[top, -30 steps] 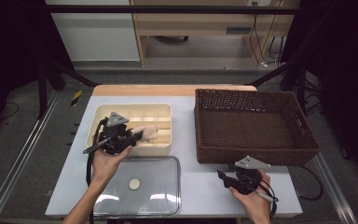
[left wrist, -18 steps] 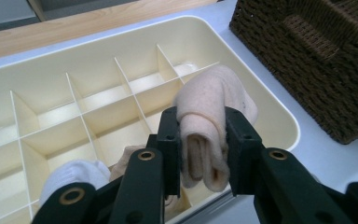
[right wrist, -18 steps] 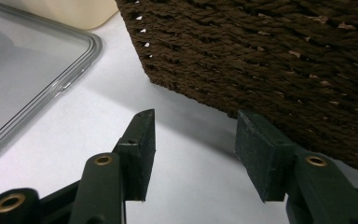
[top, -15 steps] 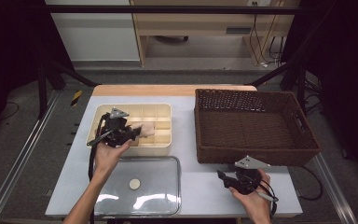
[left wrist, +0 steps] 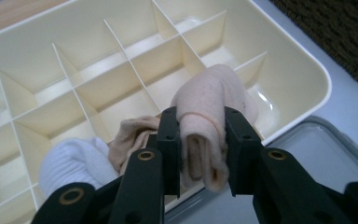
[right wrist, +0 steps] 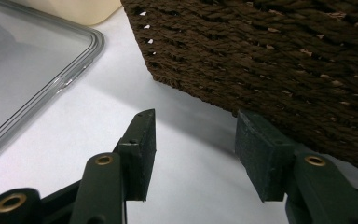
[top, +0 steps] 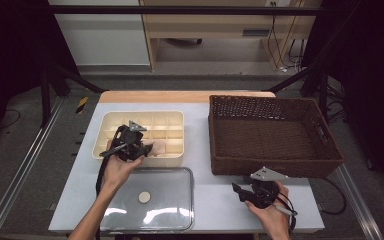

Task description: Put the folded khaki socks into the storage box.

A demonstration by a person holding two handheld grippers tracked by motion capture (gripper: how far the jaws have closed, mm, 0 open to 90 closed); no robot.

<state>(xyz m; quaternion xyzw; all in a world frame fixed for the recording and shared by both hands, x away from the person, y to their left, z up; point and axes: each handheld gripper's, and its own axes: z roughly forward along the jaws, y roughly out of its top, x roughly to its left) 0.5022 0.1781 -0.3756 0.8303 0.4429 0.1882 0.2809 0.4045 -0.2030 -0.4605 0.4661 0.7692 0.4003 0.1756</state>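
The left gripper (left wrist: 202,140) clamps a rolled beige fabric sock (left wrist: 209,121) above the cream plastic divided tray (left wrist: 303,70); the right gripper (right wrist: 193,154) gapes empty beside the dark woven basket (right wrist: 284,51).

Bright overhead light glares on the clear lid (top: 147,200); surroundings stay dark, close-ups slightly soft.

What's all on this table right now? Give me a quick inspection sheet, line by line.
Surface: white table, wooden strip along the far edge.
Job's things: cream divided tray; rolled beige sock; another beige sock and a white sock in the tray.
Clutter: clear lid; empty brown wicker basket.
Grippers: left gripper shut on the rolled beige sock; right gripper open above the table.
Cables: one trails from each gripper.
Surroundings: dark frame, wooden furniture behind.
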